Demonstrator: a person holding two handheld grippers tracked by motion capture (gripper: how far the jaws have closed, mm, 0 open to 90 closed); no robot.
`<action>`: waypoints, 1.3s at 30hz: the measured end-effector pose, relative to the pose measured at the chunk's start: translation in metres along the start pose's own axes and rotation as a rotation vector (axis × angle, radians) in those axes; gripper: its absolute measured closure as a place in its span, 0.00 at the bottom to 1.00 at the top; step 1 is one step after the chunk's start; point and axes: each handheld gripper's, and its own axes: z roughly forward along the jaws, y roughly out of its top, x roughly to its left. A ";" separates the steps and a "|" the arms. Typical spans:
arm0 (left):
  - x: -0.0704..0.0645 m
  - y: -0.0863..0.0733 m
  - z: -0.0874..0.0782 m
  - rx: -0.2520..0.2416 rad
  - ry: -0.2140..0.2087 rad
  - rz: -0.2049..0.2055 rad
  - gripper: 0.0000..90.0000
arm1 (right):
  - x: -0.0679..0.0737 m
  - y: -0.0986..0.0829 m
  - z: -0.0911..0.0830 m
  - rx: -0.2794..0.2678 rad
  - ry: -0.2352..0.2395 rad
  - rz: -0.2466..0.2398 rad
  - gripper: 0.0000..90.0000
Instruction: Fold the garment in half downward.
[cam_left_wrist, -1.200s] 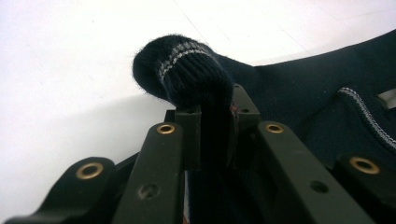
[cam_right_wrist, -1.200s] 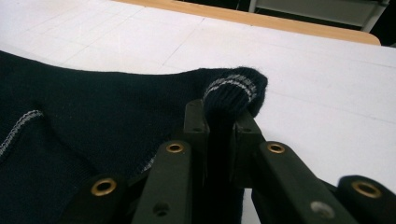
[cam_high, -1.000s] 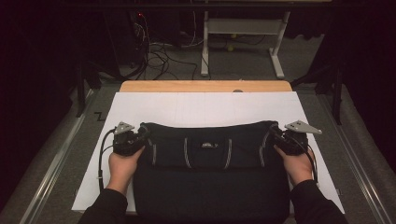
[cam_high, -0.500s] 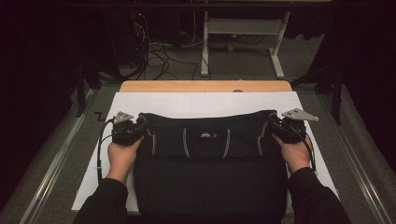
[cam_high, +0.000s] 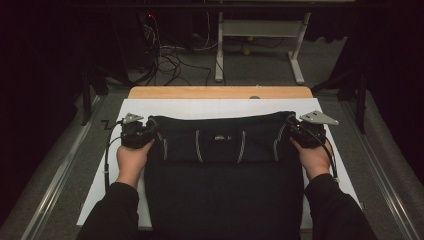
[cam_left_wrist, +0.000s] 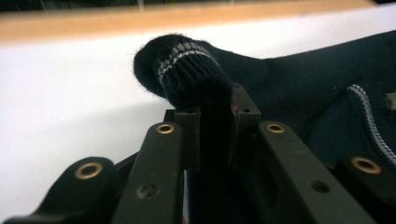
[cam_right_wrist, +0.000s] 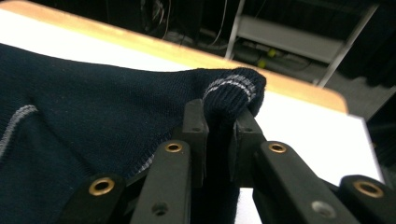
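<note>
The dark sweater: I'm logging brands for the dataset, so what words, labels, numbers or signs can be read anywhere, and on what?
Small pale tag on the dark sweater: too small and blurred to read.
Black mark on the white sheet: looks like "Z".

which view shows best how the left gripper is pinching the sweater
The left gripper view: the left gripper has its jaws shut on a bunched, grey-striped fold of the dark sweater. The high view shows its place at the sweater's left edge, grip hidden. The right gripper view shows the opposite corner, clamped likewise.
</note>
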 end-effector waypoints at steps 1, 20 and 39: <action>0.001 -0.003 0.004 0.014 0.003 -0.002 0.82 | 0.001 -0.002 0.003 0.018 0.006 0.007 0.89; 0.002 0.003 0.027 0.022 0.006 -0.019 0.74 | -0.010 -0.021 0.019 0.092 -0.028 0.051 0.78; -0.011 -0.037 -0.021 -0.023 -0.067 -0.008 0.24 | -0.003 -0.046 -0.016 0.048 0.075 0.106 0.43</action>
